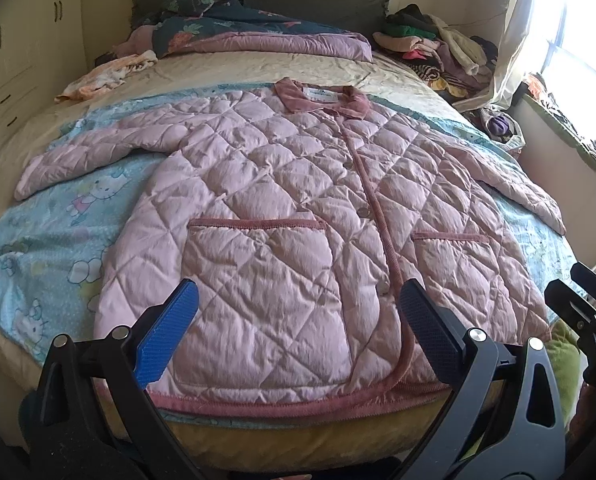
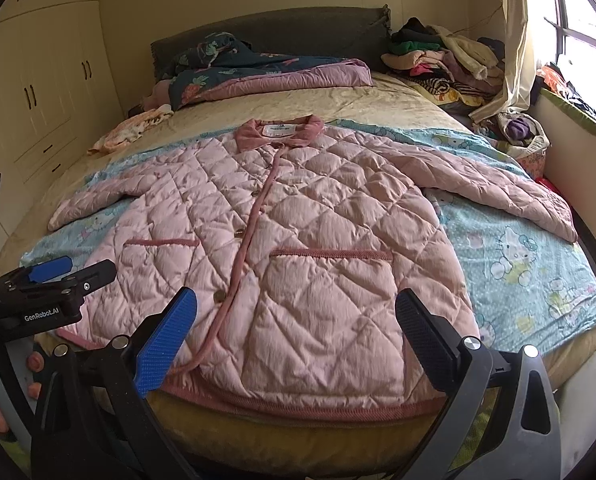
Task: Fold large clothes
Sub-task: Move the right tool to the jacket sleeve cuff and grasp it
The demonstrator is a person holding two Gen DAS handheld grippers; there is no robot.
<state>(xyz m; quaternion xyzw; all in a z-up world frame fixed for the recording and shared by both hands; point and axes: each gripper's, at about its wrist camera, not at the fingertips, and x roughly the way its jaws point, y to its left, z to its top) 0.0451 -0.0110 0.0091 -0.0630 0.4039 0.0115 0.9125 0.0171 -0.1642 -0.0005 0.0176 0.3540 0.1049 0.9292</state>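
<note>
A pink quilted coat (image 1: 282,208) lies flat and buttoned on the bed, collar (image 1: 321,96) far, hem near, both sleeves spread out to the sides. It also shows in the right wrist view (image 2: 298,248). My left gripper (image 1: 298,300) is open and empty, hovering over the coat's hem on the left half. My right gripper (image 2: 296,304) is open and empty over the hem on the right half. The left gripper also shows at the left edge of the right wrist view (image 2: 54,276). The right gripper's frame shows at the right edge of the left wrist view (image 1: 585,300).
A light blue cartoon sheet (image 2: 529,256) lies under the coat on the bed. A folded quilt (image 1: 266,36) lies at the headboard, a heap of clothes (image 2: 449,60) at the far right, a small orange garment (image 1: 106,76) at the far left. Wardrobe (image 2: 38,80) left, window right.
</note>
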